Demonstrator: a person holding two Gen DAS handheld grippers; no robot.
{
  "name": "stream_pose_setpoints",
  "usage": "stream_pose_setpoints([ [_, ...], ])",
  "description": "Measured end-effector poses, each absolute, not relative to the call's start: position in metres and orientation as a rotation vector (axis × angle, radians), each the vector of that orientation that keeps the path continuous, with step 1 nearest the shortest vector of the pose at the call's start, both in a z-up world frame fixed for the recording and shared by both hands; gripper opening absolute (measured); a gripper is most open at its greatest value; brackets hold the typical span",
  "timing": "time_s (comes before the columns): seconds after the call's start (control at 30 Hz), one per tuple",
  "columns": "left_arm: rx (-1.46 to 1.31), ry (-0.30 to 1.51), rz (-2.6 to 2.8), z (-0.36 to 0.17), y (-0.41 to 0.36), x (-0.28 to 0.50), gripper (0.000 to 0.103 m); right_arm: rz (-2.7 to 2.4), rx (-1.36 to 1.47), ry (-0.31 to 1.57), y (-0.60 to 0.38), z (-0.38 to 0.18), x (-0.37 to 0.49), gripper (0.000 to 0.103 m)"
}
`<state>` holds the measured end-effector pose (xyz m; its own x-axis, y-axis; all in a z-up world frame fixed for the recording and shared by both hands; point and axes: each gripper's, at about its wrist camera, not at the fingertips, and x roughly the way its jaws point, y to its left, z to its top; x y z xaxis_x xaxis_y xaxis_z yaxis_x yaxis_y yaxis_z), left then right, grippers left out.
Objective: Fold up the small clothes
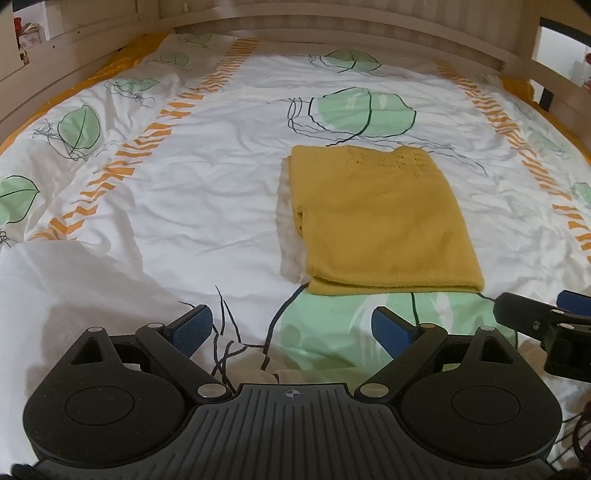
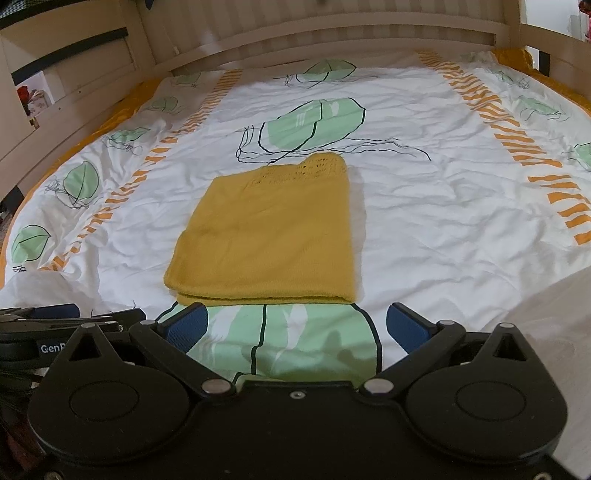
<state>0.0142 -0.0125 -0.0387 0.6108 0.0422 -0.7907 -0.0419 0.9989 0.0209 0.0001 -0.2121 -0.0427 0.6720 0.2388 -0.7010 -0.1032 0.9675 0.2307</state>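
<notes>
A mustard-yellow knitted garment lies folded into a flat rectangle on the bed cover; it also shows in the right wrist view. My left gripper is open and empty, hovering just short of the garment's near edge and a little to its left. My right gripper is open and empty, just in front of the garment's near folded edge. The right gripper's fingers show at the right edge of the left wrist view. The left gripper shows at the left edge of the right wrist view.
The bed cover is white with green leaf prints and orange stripes, and wrinkled. A wooden slatted bed frame runs along the far side and both ends. A white bunched fold lies at the near left.
</notes>
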Motion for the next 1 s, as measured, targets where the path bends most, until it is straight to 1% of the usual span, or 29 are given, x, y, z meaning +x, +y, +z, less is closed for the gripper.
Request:
stream_pose_setpoints([
  [1.0,-0.013,0.933,0.042,-0.0416,-0.0155,0.0155,0.094,0.208,0.192,0.835,-0.2092,-0.0458,0.0018,0.103],
])
